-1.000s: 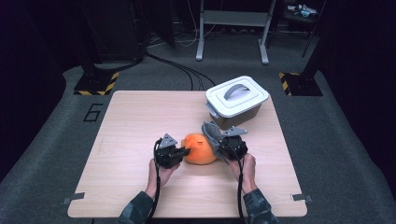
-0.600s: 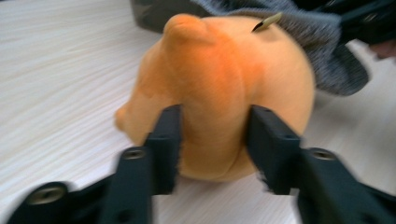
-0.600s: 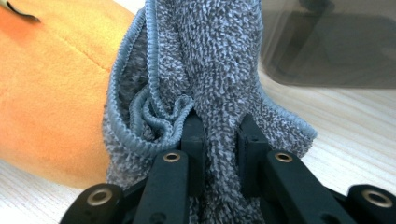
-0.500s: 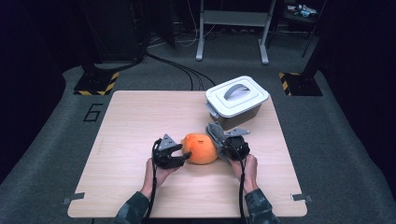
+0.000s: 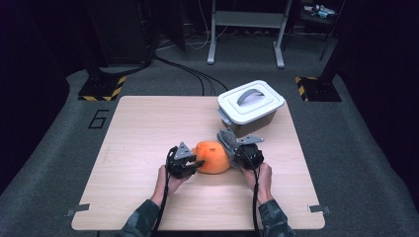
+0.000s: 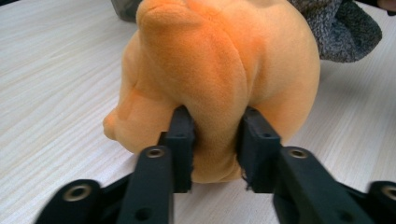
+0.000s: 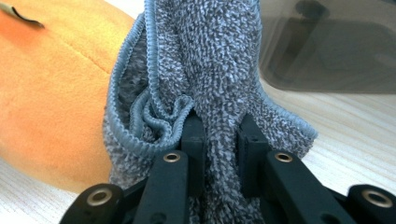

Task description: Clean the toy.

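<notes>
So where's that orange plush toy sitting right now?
In the high view the orange plush toy lies mid-table, pinched by the left gripper, with the grey knitted cloth against its right side, just before the lidded container.

Wooden table (image 5: 138,133), lidded grey box (image 5: 249,108) with white handled lid, possibly plastic

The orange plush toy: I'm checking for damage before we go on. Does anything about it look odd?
No damage shows. The orange plush toy is dented where the left gripper pinches a fold of it. A grey knitted cloth, pinched by the right gripper, bunches against its side.
</notes>
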A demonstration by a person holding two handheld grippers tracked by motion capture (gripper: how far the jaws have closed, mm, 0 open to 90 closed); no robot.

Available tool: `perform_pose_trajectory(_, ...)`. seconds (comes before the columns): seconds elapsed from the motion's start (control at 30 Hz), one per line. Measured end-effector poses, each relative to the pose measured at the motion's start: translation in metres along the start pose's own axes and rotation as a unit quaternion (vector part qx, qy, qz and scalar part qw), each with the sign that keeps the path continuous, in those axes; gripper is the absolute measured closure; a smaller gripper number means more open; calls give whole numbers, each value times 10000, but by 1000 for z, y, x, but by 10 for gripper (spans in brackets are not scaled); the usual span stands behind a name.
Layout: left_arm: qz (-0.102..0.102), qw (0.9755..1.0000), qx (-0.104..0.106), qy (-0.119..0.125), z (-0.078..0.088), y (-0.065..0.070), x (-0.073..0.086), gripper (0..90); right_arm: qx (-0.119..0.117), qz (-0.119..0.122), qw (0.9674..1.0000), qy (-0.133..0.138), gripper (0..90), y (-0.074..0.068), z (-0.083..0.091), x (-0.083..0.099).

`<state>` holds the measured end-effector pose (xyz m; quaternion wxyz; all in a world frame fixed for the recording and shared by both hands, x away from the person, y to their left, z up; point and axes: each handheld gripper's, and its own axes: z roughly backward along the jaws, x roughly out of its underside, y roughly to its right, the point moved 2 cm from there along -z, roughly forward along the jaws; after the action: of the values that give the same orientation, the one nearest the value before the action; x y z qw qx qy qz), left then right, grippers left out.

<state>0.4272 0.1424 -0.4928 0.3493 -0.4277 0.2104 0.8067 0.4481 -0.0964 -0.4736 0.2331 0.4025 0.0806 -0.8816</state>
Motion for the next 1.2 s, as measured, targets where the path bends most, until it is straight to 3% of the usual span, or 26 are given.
perform_pose_trajectory(0.13,256,9993,143,227,5,-1,3,786,-17,20,10000,69,767,1,5,0)
perform_pose_trajectory(0.27,554,9973,304,373,10,0,5,803,-26,75,9999,139,767,2,14,-2)
perform_pose_trajectory(0.47,812,9945,423,516,19,4,7,811,-37,169,9996,219,767,1,27,-3)
perform_pose_trajectory(0.67,1240,9883,641,621,22,5,11,813,-181,348,9979,524,767,-17,50,-17)
perform_pose_trajectory(0.7,1240,9883,641,621,22,5,11,813,-181,348,9979,524,767,-17,50,-17)
perform_pose_trajectory(0.77,1316,9870,672,635,18,5,12,812,-326,584,9955,671,767,-34,60,-29)
perform_pose_trajectory(0.87,1313,9881,546,583,16,2,10,808,-446,848,9939,542,766,-56,52,-40)
perform_pose_trajectory(0.93,1246,9902,391,504,16,-3,10,804,-370,950,9943,319,767,-63,37,-42)
perform_pose_trajectory(1.0,1287,9898,395,465,14,-7,12,801,-367,972,9942,262,767,-64,30,-42)
perform_pose_trajectory(1.07,1325,9892,408,467,13,-10,13,801,-392,844,9954,241,769,-61,20,-41)
perform_pose_trajectory(1.2,1107,9926,290,414,11,-8,11,803,-384,775,9959,261,769,-53,15,-36)
